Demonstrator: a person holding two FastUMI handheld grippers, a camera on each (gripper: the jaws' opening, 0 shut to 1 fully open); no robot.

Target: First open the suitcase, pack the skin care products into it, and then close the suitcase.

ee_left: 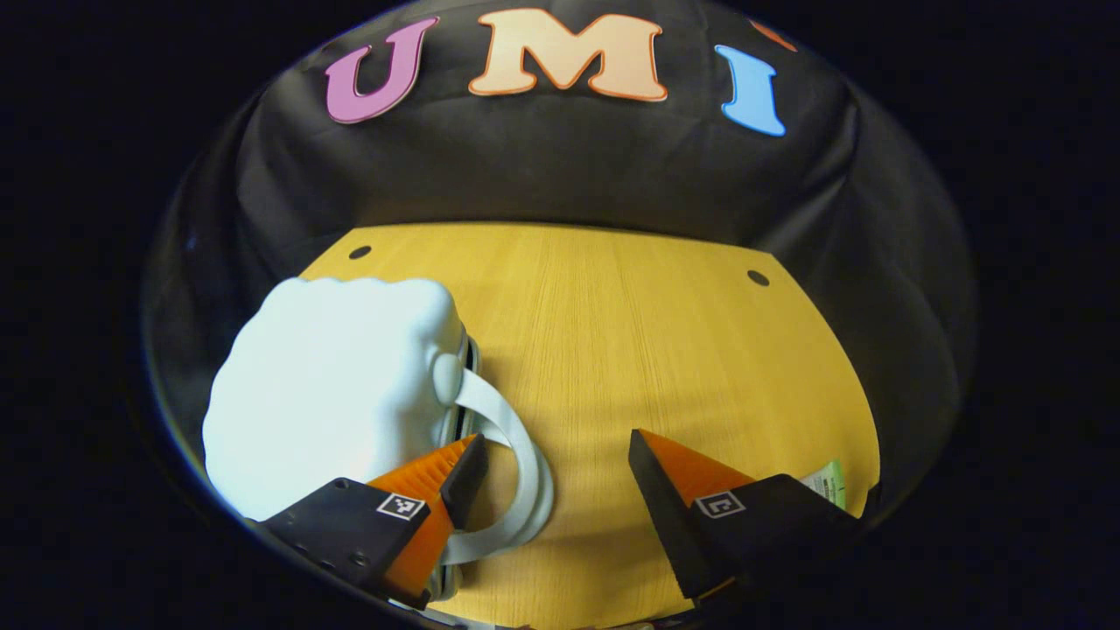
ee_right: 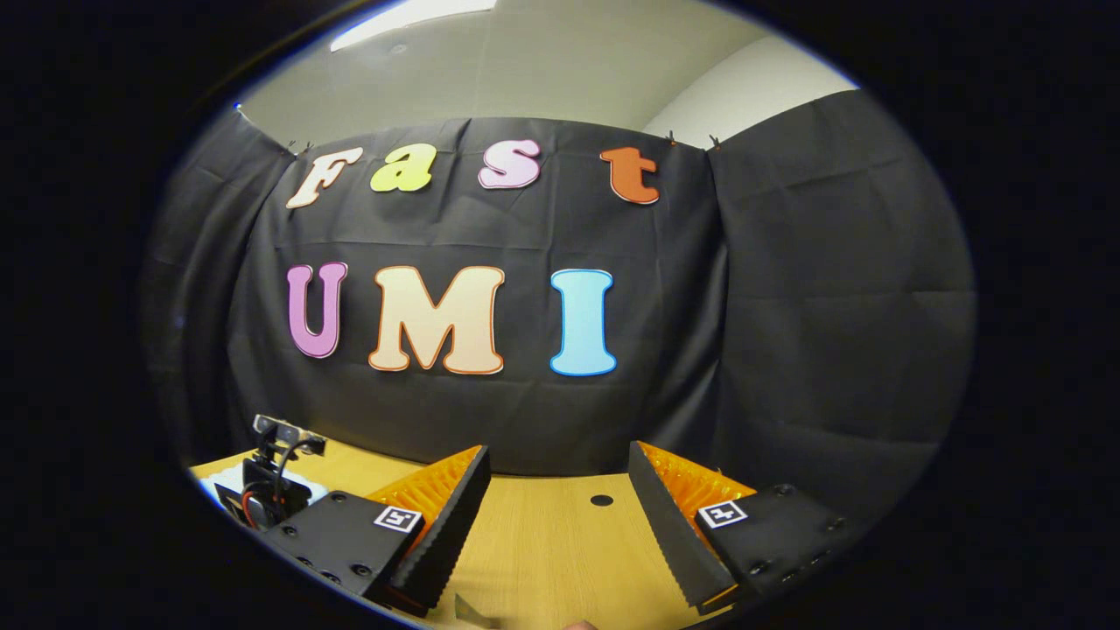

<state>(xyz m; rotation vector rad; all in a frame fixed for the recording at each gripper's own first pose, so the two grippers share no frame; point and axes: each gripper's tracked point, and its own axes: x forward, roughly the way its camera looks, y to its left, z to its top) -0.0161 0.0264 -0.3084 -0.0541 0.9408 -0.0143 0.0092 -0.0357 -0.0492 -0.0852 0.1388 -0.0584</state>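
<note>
Closest to the lens in the left gripper view is the left gripper (ee_left: 556, 468) itself, fingers spread wide and pinching nothing. One finger sits right against the looped white handle (ee_left: 523, 472) of the suitcase, but that's a nudge, not a grip.

Biggest thing first: the wooden table (ee_left: 656, 350), mostly bare in front of the tongs. Next, the white suitcase (ee_left: 324, 394) — a small rounded hard shell sitting on the table's near-left part as this camera sees it, handle flopped toward the gripper. I can see a dark seam line between the shells by the handle, and it looks shut to me, so I'd say the opening step isn't done yet.

Smaller stuff: a bit of a green-and-white packet (ee_left: 827, 483) pokes out behind the other finger at the table's edge. Could be one of the skin care products, can't really tell.

The right gripper (ee_right: 556, 516) in the right gripper view is also spread apart and empty, hovering over the table and aimed at the booth wall. Off to its left there's the other rig (ee_right: 267, 486) with wires, sitting over something white.

So my read — basically at the start. Opening, packing and closing are all still to do.
</note>
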